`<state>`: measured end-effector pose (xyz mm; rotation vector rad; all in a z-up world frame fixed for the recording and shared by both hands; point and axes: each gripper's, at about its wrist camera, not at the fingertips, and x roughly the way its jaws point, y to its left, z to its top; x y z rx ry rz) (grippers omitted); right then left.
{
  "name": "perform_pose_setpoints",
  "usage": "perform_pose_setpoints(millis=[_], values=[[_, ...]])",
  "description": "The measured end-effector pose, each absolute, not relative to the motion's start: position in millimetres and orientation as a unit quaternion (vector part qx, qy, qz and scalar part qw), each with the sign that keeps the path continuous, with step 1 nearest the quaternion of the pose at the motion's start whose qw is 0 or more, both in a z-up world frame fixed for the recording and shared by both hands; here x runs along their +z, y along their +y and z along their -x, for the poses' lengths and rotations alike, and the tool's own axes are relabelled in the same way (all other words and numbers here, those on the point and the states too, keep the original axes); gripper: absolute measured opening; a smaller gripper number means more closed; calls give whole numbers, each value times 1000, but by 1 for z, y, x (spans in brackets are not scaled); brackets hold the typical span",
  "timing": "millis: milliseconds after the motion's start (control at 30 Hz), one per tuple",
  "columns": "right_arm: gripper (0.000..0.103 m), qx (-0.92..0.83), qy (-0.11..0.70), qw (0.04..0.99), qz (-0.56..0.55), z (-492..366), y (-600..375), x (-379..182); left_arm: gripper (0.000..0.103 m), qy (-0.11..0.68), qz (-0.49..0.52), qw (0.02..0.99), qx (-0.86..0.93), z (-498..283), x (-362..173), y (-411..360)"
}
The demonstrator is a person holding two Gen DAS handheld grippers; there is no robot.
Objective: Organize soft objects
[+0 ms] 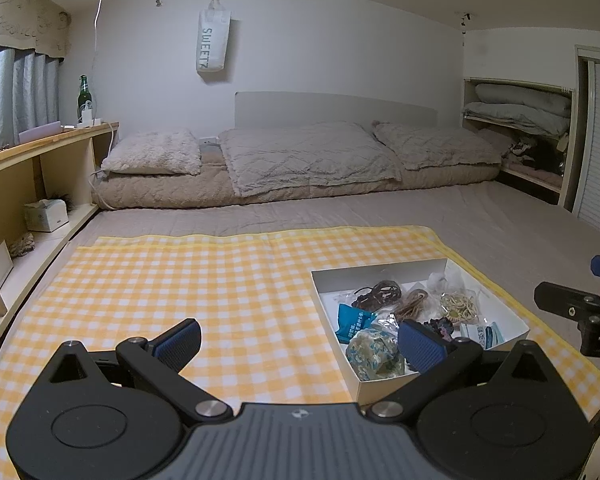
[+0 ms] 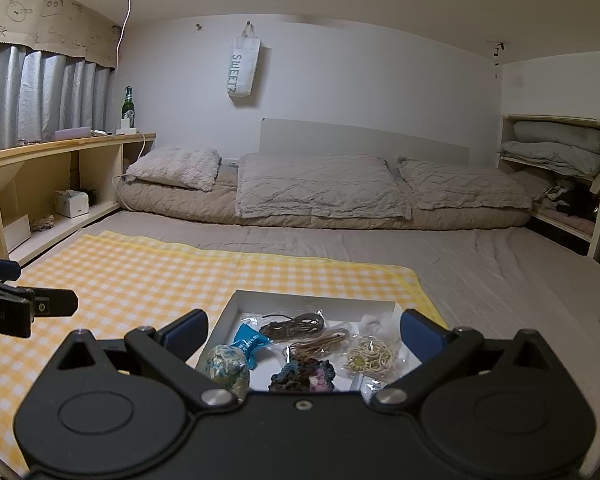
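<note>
A white shallow box (image 1: pixel 512 312) (image 2: pixel 224 312) sits on the yellow checked cloth (image 1: pixel 204 280) (image 2: pixel 140 272). It holds several small soft items: a blue packet (image 1: pixel 352 320) (image 2: pixel 248 340), a floral fabric pouch (image 1: pixel 374 354) (image 2: pixel 226 366), a dark cord bundle (image 1: pixel 380 292) (image 2: pixel 296 324), a tan cord bundle (image 1: pixel 412 304) (image 2: pixel 320 342), a cream elastic bundle (image 1: pixel 460 306) (image 2: pixel 370 356), a dark crocheted piece (image 2: pixel 304 376) and white fluff (image 2: pixel 380 324). My left gripper (image 1: pixel 300 344) hangs open over the cloth, left of the box. My right gripper (image 2: pixel 304 336) is open above the box's near side.
Pillows and a folded quilt (image 2: pixel 316 188) lie along the far wall. A low wooden shelf (image 1: pixel 40 148) on the left carries a green bottle (image 1: pixel 85 98) and a tissue box (image 1: pixel 46 216). Folded bedding fills a cubby (image 2: pixel 556 148) at right. Grey sheet (image 2: pixel 480 280) surrounds the cloth.
</note>
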<state>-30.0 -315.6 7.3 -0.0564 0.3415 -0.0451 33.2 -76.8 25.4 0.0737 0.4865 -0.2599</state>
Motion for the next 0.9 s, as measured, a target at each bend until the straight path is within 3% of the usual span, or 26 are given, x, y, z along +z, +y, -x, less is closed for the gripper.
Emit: perform_pose_setpoints(millis=[900], values=[[103, -19, 170, 985, 29, 30, -314, 7, 103, 240, -39, 962, -127, -34, 24, -77]])
